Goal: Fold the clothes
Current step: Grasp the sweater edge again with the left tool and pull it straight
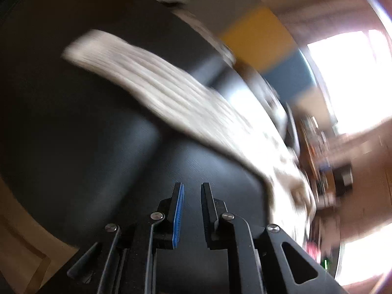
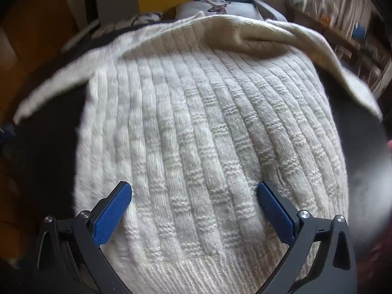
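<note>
Nearest the right wrist camera, the right gripper (image 2: 193,196) stands with its jaws spread wide, holding nothing. Both blue pads (image 2: 111,216) face inward above the lower body of a cream knitted sweater (image 2: 196,127). Whether the fingertips touch the knit cannot be told. The ribbed hem of the sweater lies closest to this camera, between the two fingers. The garment is spread flat on a dark surface (image 2: 49,171), body panel facing up, showing a ribbed and basket-weave pattern. Farther off, one sleeve extends to the left and the other to the right, and the neck end is rumpled into a fold. Beyond the sweater lie a striped cloth (image 2: 137,20) and a grey cushion with a printed figure (image 2: 215,6), against yellow and blue panels.

On the left wrist view, heavily blurred, the left gripper (image 1: 192,187) has its jaws drawn to a narrow gap with nothing between them. It sits over the bare dark surface (image 1: 73,134), apart from the sweater (image 1: 171,98), which runs as a pale band diagonally from upper left to lower right. Bright windows (image 1: 348,78) show at the far right.
</note>
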`<state>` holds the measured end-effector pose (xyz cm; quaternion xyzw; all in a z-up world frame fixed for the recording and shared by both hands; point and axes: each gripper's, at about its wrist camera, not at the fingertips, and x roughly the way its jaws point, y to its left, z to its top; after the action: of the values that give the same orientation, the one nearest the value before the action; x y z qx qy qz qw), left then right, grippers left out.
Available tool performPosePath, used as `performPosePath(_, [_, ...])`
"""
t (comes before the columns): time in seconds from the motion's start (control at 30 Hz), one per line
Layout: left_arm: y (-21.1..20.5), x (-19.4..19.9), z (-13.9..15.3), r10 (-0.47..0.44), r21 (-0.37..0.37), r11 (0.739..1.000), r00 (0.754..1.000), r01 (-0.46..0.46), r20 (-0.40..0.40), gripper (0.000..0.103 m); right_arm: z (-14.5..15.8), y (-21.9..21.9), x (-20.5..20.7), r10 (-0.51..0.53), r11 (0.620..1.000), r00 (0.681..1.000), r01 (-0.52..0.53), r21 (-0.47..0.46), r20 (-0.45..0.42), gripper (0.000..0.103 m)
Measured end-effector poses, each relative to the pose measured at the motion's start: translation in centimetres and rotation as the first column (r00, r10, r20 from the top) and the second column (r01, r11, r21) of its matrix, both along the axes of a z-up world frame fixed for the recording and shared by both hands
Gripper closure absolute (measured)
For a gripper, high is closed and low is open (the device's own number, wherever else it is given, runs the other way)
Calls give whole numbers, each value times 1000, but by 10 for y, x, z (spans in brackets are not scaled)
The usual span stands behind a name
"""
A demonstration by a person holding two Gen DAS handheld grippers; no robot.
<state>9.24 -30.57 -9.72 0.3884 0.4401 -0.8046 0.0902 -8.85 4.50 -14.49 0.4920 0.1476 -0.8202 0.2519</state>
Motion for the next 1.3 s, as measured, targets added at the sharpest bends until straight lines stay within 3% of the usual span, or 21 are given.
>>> performPosePath(0.07, [26,-5,4,-79,5,997,997,79,-16,91,-1,-4,1,-16,1000,1000,16,-4,-11,0])
performPosePath(0.17, [71,-54,-5,-244,108,964,970,243,-5,91,-1,-4,1,-32,999,999,32,-20,-7,0])
performPosePath(0.23, [96,-82,-15,-298,175,940,955,292,8,91,-1,-4,3,-20,999,1000,19,-26,-13,0])
performPosePath(0.37, [121,-108,-37,-323,279,914,944,293,67,91,-1,1,6,4,999,1000,-5,-54,-16,0])
performPosePath(0.43, [124,-111,-47,-296,320,914,950,250,104,91,-2,0,5,7,998,1000,-8,-56,-20,0])
performPosePath(0.67, [134,-122,-59,-229,422,891,969,169,95,89,-3,1,9,4,998,999,-7,-66,-42,0])
performPosePath(0.73, [139,-128,-59,-224,413,895,970,166,95,92,-3,1,9,5,998,999,-8,-66,-44,0])
performPosePath(0.8, [144,-133,-53,-239,344,920,965,190,105,98,-3,1,9,7,998,999,-10,-62,-40,0])
performPosePath(0.9, [128,-112,-33,-231,227,951,970,210,69,99,2,-3,7,38,999,999,-38,-19,3,0])
performPosePath(1.0, [119,-107,-21,-248,115,964,965,238,82,99,2,-11,12,93,995,995,-94,25,35,0])
performPosePath(1.1, [109,-103,-34,-259,122,962,958,244,125,100,-1,-19,17,109,993,994,-110,42,25,0])
performPosePath(1.3, [103,-102,-29,-282,70,959,951,275,125,100,-1,-27,23,84,995,996,-85,43,31,0])
